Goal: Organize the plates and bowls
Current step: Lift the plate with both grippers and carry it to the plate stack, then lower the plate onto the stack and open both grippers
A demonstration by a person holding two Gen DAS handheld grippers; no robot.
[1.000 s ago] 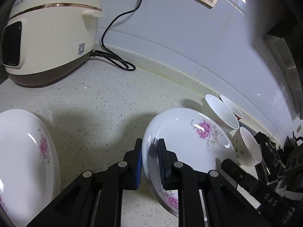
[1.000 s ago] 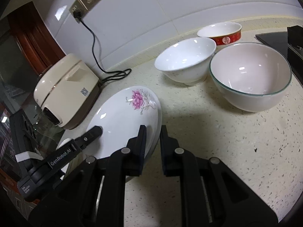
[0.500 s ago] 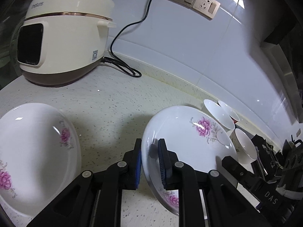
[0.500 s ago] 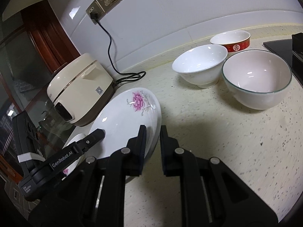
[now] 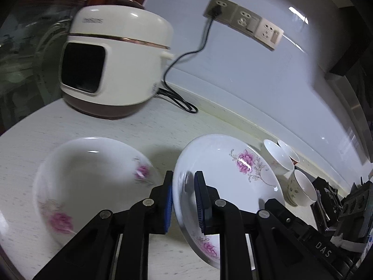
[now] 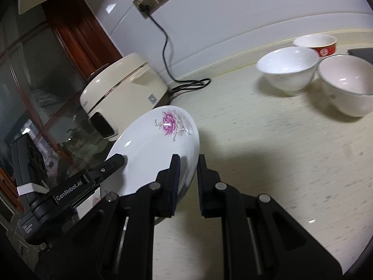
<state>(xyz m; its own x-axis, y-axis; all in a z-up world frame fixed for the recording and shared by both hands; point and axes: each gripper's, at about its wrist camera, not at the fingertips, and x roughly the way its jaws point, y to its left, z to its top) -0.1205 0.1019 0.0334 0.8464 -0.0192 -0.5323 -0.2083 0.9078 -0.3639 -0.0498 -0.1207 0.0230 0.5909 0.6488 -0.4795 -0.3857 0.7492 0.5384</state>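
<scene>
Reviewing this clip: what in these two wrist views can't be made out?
- Left wrist view: the second flowered plate on the counter is motion-blurred; its pattern is smeared.
- Left wrist view: the held plate has its near rim hidden by the left gripper.
- Right wrist view: the lettering on the red bowl is too small.
- Right wrist view: the right gripper hides the plate's underside.
</scene>
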